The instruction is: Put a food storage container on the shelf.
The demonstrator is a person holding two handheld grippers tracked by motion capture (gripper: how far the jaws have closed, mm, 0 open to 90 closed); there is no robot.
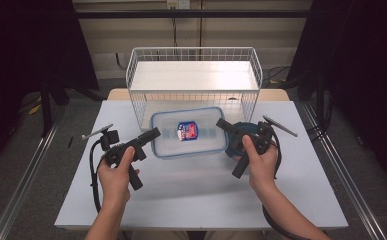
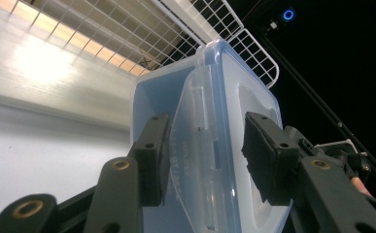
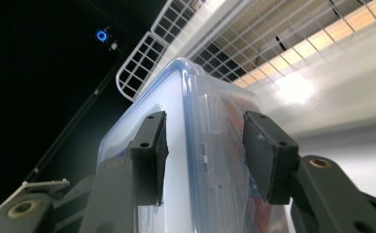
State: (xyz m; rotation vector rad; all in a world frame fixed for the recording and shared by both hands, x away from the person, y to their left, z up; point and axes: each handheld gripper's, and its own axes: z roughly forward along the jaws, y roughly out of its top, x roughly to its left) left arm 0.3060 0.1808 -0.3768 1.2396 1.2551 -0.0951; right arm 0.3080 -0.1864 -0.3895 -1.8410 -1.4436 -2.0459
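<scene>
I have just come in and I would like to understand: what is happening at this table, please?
A person holds a two-jaw tool in each hand and grips a clear plastic container with a blue-rimmed lid by its two short ends. The left tool clamps one end, the right tool the other. A small blue and red packet lies inside. The container sits just in front of a white wire basket at the far side of the white table.

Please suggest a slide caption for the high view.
Two hand-held grippers clasp the ends of a clear blue-rimmed lidded plastic box before a white wire basket.
</scene>
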